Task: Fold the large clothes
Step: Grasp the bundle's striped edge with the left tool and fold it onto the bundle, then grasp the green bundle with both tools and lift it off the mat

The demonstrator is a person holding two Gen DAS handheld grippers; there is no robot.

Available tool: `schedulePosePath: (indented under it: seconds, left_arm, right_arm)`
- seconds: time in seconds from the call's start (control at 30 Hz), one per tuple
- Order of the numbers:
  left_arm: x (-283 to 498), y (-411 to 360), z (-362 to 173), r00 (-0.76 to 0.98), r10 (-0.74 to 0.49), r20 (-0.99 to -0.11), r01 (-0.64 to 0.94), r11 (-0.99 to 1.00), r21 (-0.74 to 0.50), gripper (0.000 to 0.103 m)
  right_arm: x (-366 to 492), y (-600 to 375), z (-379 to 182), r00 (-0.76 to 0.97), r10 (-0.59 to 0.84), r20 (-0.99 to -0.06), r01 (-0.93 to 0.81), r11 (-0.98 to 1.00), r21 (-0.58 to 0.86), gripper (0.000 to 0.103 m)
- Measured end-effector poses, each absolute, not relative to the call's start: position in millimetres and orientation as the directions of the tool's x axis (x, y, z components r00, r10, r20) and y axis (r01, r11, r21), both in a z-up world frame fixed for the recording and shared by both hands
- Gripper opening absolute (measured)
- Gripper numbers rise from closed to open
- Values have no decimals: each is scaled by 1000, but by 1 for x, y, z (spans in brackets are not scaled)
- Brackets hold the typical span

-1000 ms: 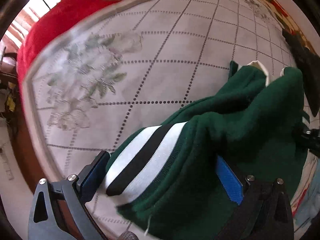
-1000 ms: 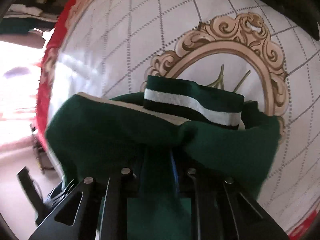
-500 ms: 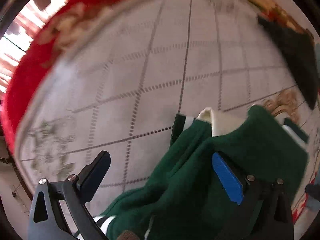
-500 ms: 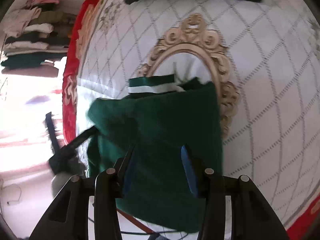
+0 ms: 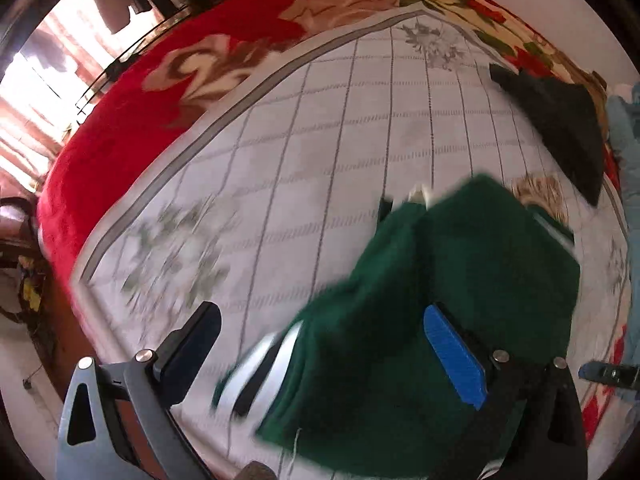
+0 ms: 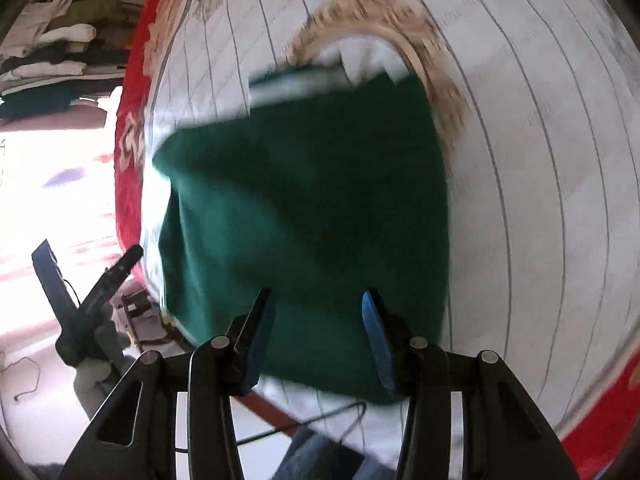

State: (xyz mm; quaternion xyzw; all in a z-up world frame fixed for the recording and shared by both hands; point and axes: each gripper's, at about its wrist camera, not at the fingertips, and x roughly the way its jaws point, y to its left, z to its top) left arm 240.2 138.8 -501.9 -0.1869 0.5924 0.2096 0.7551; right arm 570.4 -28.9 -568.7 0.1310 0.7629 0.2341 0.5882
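Note:
A dark green sweater [image 5: 460, 264] with a white and black striped cuff [image 5: 260, 368] lies folded on the white quilted bedcover [image 5: 320, 140]. My left gripper [image 5: 320, 344] hovers above its near edge, jaws wide open, holding nothing. In the right wrist view the sweater [image 6: 312, 208] is a folded green block with a striped band at its far end. My right gripper [image 6: 318, 336] stands open just above the sweater's near edge, its blue pads [image 6: 376, 340] clear of the fabric. The left gripper [image 6: 80, 292] shows at the left of that view, in a gloved hand.
A black garment [image 5: 560, 120] lies at the far right of the bed, with light blue cloth [image 5: 624, 128] beyond it. A red floral blanket [image 5: 160, 112] borders the bedcover. Folded clothes [image 6: 52, 52] are stacked on a shelf at the left. A cable [image 6: 304, 424] hangs below the bed edge.
My right gripper was shut on the green fabric, then let go and drew back. My left gripper rose away from the striped cuff. The sweater now lies flatter, folded.

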Motion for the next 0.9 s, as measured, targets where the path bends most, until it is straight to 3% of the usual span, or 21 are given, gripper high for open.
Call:
schedulePosePath:
  seconds: [0.13,0.23,0.33,0.37,0.4,0.5,0.63,0.7,0.9]
  left_arm:
    - [207,123,-531,141,34,-989,-559,827,-52,103]
    - [198,113,-575,66,-39,-997,-609,790,-71,103]
    - [199,115,-599,71,-46,-996,-630,772,-80,103]
    - [200,118,-601,78,-60,-995,-640,763,-96,103]
    - [199,122,-602,87,-73,-993,-650,751,-113,103]
    - [184,137,-582,149,-121,-981,-700,688,-191,103]
    - [136,152,-567,236,-194,-952,-784,541,-304,103]
    - [113,153,-575,270,-238,-933,-825,442,-351,103]
    - [102,142,-624,411,-298,-862,-822,288,-491,103]
  right_arm:
    - [523,-34,-601,-354,432,-830,-37,880,474,48]
    - [512,-22,-635,-321,378,-868,-53,908,415,47]
    - [518,-10,-652,-294,359,-886,-69,916,394,53]
    - [522,-9,-653,-309,380,-872,-51,909,414,63]
    - [525,-10,-652,-330,404,-853,-32,899,437,67]
    - [531,-32,-632,-310,532,-788,27,833,552,67]
    - [532,-91,-614,-120,646,-754,72,763,643,75]
    - [531,-119,-634,-83,661,-745,128,749,650,76]
    - [535,-124,-713,-184,828,-530,150,557,817,79]
